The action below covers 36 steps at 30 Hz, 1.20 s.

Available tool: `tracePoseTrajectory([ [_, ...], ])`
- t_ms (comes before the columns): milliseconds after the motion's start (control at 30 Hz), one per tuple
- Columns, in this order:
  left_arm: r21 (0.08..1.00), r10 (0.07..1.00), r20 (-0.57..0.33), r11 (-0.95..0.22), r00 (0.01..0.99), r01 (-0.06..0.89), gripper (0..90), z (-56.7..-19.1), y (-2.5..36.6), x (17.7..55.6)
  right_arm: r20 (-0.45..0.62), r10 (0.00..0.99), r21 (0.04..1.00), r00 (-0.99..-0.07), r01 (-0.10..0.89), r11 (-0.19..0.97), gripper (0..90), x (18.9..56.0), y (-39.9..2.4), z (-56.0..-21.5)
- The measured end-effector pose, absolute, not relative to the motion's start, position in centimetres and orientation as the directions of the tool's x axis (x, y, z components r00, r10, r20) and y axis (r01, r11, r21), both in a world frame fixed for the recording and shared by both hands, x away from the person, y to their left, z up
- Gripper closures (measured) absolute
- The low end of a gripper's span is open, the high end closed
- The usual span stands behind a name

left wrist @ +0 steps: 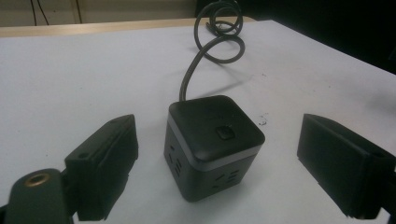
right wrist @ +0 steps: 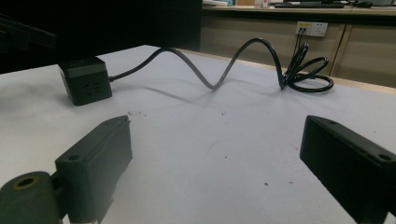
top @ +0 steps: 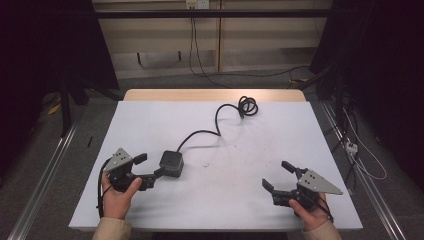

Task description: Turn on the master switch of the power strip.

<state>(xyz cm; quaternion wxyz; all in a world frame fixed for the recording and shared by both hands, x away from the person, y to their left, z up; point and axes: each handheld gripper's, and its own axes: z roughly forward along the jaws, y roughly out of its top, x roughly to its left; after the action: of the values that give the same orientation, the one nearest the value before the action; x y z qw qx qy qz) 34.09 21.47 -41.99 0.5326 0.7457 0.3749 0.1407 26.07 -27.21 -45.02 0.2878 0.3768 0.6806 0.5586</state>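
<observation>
A black cube power socket [top: 171,163] sits on the white table [top: 150,125], left of the middle. Its black cable [top: 218,116] snakes back to a coil [top: 248,105] near the far edge. My left gripper [top: 150,166] is open just left of the cube, one fingertip close to or touching the cube's near-left side. In the left gripper view the cube [left wrist: 212,144] stands between and just beyond the jaws of the left gripper [left wrist: 217,128]. My right gripper [top: 276,174] is open at the front right with nothing in it. From the right gripper [right wrist: 218,126] the cube [right wrist: 85,80] and cable [right wrist: 243,51] lie far off.
A wall socket [top: 196,4] with plugged leads is on the back wall. A white power strip [top: 351,146] and loose wires lie on the floor to the right. Dark curtains flank both sides. A metal rail [top: 45,175] runs along the floor on the left.
</observation>
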Motion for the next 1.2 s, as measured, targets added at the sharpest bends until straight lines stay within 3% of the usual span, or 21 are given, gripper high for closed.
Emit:
tracePoseTrajectory([
  [1200,0.897,0.715,-0.201,-0.14,0.669,0.419,8.6,-43.3,24.2,33.6,0.032,0.838,0.978,-0.544,0.191,0.087,8.5,26.0,-27.5,-45.0],
])
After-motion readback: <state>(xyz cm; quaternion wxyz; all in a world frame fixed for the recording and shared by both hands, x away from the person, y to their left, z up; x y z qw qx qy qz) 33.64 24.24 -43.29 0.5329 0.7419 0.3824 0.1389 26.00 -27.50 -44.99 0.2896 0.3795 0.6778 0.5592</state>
